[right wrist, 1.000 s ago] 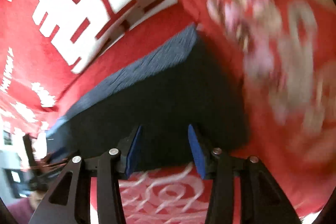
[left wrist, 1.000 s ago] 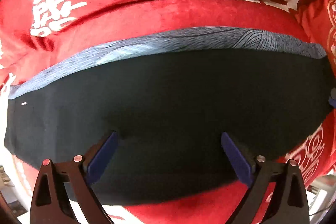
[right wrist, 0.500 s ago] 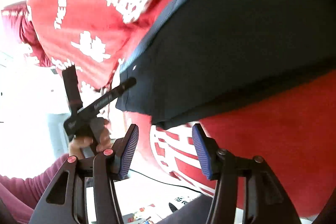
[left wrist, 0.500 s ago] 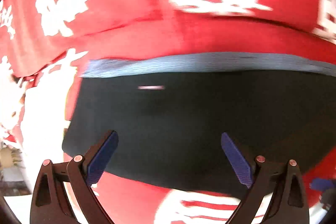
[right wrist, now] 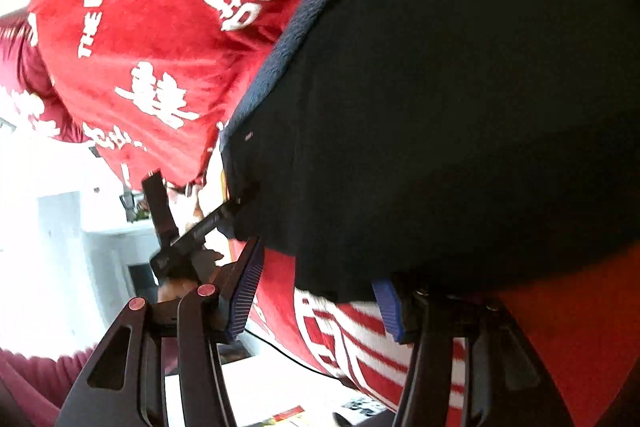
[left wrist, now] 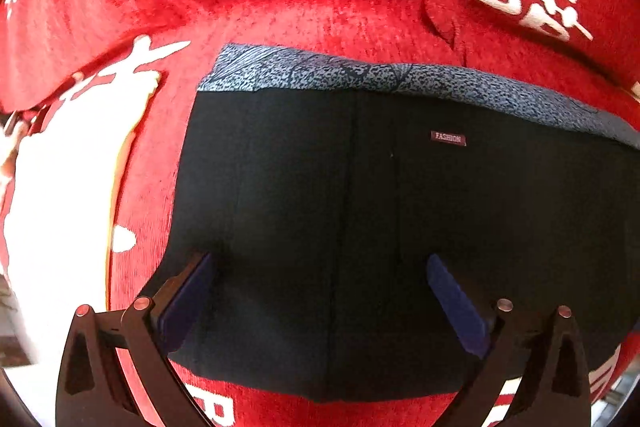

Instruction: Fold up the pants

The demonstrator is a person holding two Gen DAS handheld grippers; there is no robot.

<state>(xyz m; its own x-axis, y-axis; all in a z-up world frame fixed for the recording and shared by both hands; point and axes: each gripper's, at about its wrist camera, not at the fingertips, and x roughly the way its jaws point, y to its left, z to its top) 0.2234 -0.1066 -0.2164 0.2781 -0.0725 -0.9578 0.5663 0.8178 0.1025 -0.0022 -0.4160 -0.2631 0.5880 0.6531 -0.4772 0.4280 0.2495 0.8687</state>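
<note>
My left wrist view cuts the pants point(left wrist: 360, 227) off at the right edge. On the right view, the left tongs point(right wrist: 244, 197) tips vanish behind the dark cloth. Lower left there is washed out white; small print bottom centre is unreadable.

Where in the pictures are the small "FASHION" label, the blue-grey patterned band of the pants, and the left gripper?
FASHION label point(left wrist: 448, 138), left wrist view, middle of the tag.
Patterned band point(left wrist: 360, 75), left wrist view, middle of the strip.
Left gripper point(left wrist: 318, 301), left wrist view, midway between its open fingertips.
</note>
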